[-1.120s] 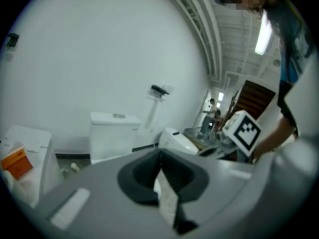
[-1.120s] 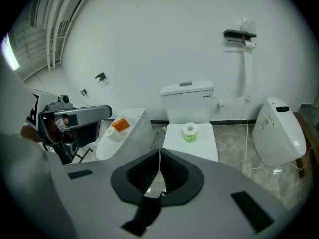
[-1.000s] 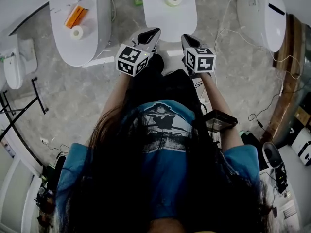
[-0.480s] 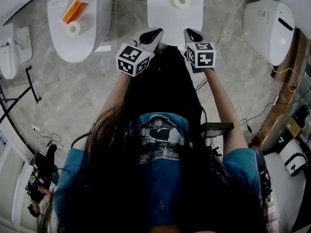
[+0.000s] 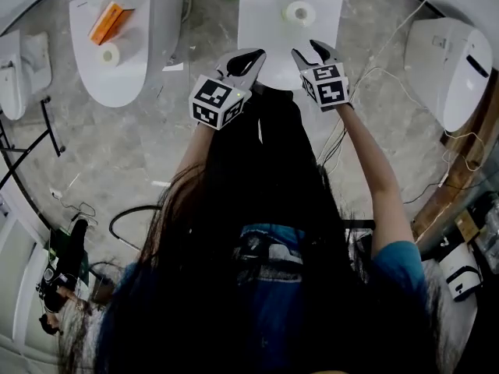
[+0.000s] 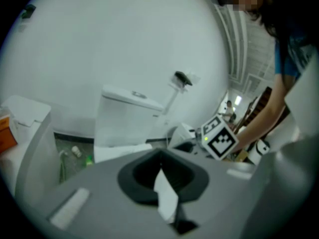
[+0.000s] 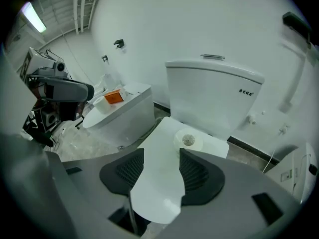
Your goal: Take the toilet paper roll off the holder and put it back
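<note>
Toilet paper roll (image 5: 299,12) is sitting at twelve o'clock on the toilet lid (image 5: 263,18); right gripper (image 5: 310,51) is just opening empty jaws, probably to grasp it; left gripper (image 5: 249,56) is hanging pressed together.

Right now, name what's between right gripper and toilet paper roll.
Only bare toilet lid, per right gripper view; right gripper, jaws just opening and empty, faces the roll.

Bare lid (image 5: 263,31) around paper roll (image 5: 299,12)

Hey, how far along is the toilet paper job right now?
Nothing looks done. The toilet paper roll sits on the closed toilet lid. The right gripper has just been opening its jaws, nothing between them; left gripper is shut, empty. Grasping the roll remains.
</note>
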`<state>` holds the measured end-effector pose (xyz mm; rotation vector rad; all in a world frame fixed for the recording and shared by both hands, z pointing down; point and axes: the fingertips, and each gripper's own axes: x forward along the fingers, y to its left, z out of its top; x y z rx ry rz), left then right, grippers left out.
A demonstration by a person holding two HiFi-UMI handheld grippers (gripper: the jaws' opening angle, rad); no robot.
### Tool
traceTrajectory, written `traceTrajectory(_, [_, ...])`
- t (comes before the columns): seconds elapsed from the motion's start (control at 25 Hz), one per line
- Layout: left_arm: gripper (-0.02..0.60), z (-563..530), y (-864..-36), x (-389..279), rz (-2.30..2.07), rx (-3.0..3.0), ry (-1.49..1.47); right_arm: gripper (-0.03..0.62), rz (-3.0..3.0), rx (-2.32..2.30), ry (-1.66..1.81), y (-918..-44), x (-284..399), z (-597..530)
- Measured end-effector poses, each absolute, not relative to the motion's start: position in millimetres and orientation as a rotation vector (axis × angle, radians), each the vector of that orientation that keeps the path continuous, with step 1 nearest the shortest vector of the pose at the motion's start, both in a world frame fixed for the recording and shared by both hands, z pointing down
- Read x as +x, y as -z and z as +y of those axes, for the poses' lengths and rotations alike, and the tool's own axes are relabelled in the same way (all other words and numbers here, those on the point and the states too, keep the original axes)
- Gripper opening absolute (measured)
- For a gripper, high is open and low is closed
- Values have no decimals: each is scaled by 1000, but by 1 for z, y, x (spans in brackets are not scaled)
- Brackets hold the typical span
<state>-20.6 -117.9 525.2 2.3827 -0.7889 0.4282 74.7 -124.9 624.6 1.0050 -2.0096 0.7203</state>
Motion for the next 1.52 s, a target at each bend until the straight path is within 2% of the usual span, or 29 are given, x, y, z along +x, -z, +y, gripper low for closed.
traceTrajectory(0.12, [1, -129, -544, -11, -806, 2358, -432, 249, -1992, 974, -688, -651, 85, -148])
traceTrajectory(0.28, [0, -141, -567, 1, -836, 2329, -438, 370, -1956, 964, -642, -688, 97, -180])
traceTrajectory(0.48, [0, -147, -593, 14, -851, 2289, -434, 438, -1885, 891, -560, -732, 100, -203])
traceTrajectory(0.68, [0, -148, -604, 16, -853, 2270, -464, 449, -1836, 871, -492, -760, 95, -216])
traceTrajectory(1.0, [0, -144, -608, 14, -847, 2255, -493, 449, -1817, 944, -604, -777, 93, -229])
traceTrajectory(1.52, [0, -138, -614, 23, -805, 2243, -514, 448, -1895, 972, -630, -737, 113, -230])
